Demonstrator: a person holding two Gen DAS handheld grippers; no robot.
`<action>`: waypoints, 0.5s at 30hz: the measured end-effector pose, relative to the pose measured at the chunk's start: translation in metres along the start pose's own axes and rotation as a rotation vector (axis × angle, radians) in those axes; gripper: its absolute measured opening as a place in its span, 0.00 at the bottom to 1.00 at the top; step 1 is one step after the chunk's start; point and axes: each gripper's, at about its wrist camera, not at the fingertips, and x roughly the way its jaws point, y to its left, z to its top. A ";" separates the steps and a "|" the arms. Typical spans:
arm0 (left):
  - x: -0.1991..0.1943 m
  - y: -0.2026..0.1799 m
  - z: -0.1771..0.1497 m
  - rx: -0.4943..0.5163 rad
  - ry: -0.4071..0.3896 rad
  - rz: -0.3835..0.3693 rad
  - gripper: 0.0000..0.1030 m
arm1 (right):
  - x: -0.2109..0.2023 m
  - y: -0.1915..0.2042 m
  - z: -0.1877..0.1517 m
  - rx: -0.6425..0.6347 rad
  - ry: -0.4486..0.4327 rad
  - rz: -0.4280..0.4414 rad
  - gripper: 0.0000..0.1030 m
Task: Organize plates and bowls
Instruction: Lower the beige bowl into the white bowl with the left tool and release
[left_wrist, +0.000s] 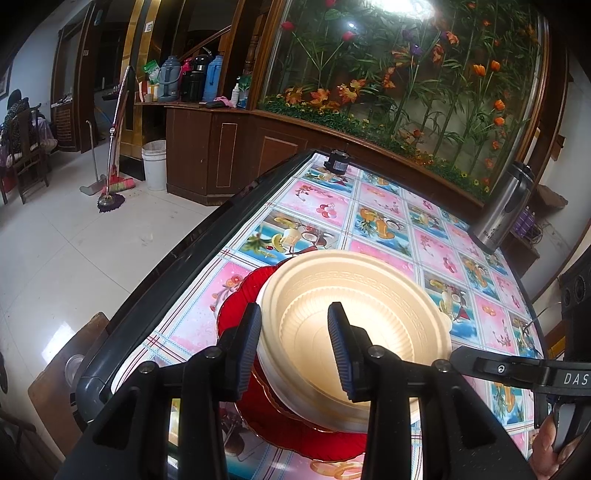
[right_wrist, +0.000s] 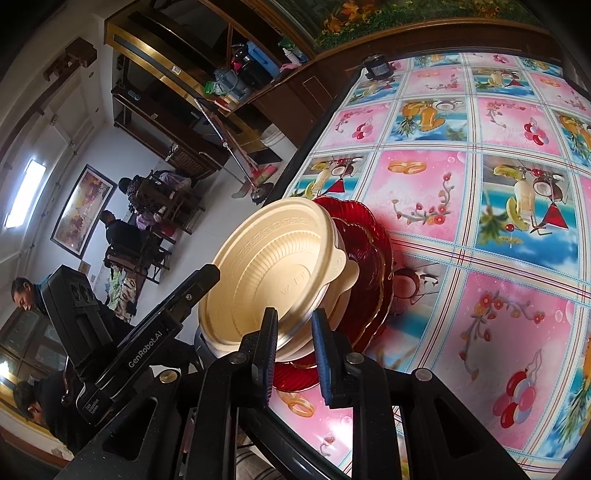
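A cream bowl (left_wrist: 354, 328) sits stacked on other cream bowls, on red scalloped plates (left_wrist: 295, 424), near the table's left edge. My left gripper (left_wrist: 295, 350) is open, its fingers astride the bowl's near rim, one outside and one inside. In the right wrist view the cream bowl (right_wrist: 273, 273) and red plates (right_wrist: 365, 258) show from the other side. My right gripper (right_wrist: 293, 354) straddles the bowl's rim with a narrow gap; whether the pads press the rim I cannot tell. The right gripper's finger also shows in the left wrist view (left_wrist: 517, 369).
The table (left_wrist: 388, 210) has a pink and blue fruit-print cloth. A steel thermos jug (left_wrist: 506, 206) stands at its far right. A small black device (left_wrist: 338, 162) sits at the far edge. Floor, broom and a white bucket (left_wrist: 154, 162) lie left.
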 end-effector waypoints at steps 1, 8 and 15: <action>0.000 0.000 0.000 0.000 0.000 0.000 0.35 | 0.000 0.000 0.000 0.000 0.001 0.001 0.21; -0.004 0.002 0.000 -0.006 -0.008 0.002 0.41 | -0.002 0.000 -0.003 0.003 -0.001 0.010 0.21; -0.011 0.003 0.000 -0.018 -0.019 0.003 0.53 | -0.008 -0.006 -0.005 0.016 -0.012 0.011 0.21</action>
